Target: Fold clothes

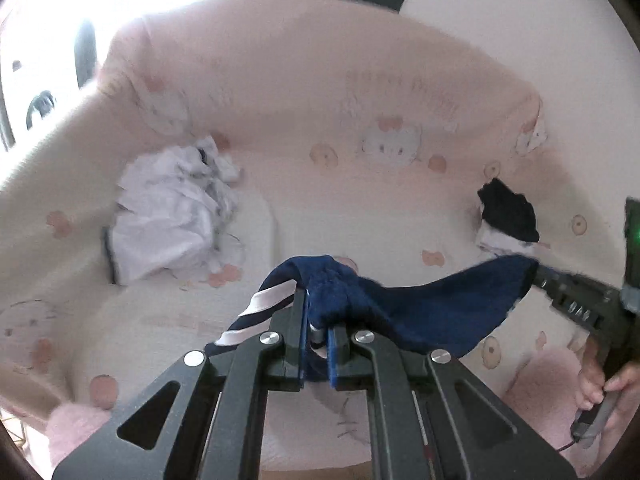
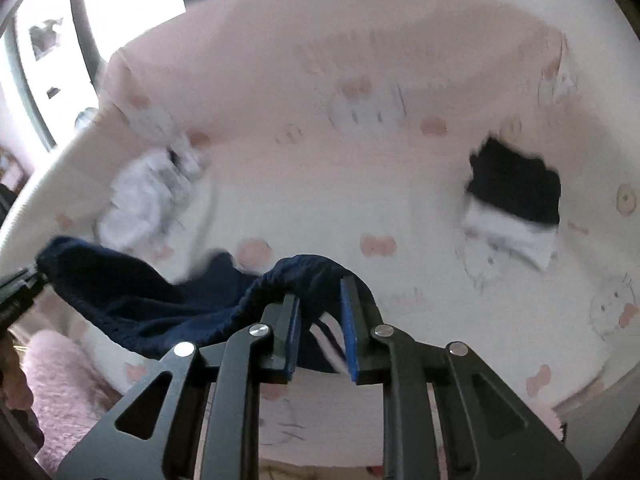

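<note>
A pair of navy shorts (image 1: 420, 312) with white side stripes hangs stretched between my two grippers above the sofa seat. In the left wrist view my left gripper (image 1: 318, 318) is shut on one bunched end of the waistband. My right gripper (image 1: 540, 276) meets the other end at the right, held by a person's hand (image 1: 600, 388). In the right wrist view the shorts (image 2: 160, 300) drape over my right gripper (image 2: 320, 292), whose jaws stand apart with the waistband looped across the fingertips. My left gripper (image 2: 24, 280) shows at the left edge, on the far end.
A pink cartoon-print blanket (image 1: 320, 100) covers the sofa. A crumpled white garment (image 1: 168, 216) lies at the seat's left. A folded black piece on a white one (image 1: 508, 212) sits at the right. Fluffy pink fabric (image 2: 60, 380) lies along the front edge.
</note>
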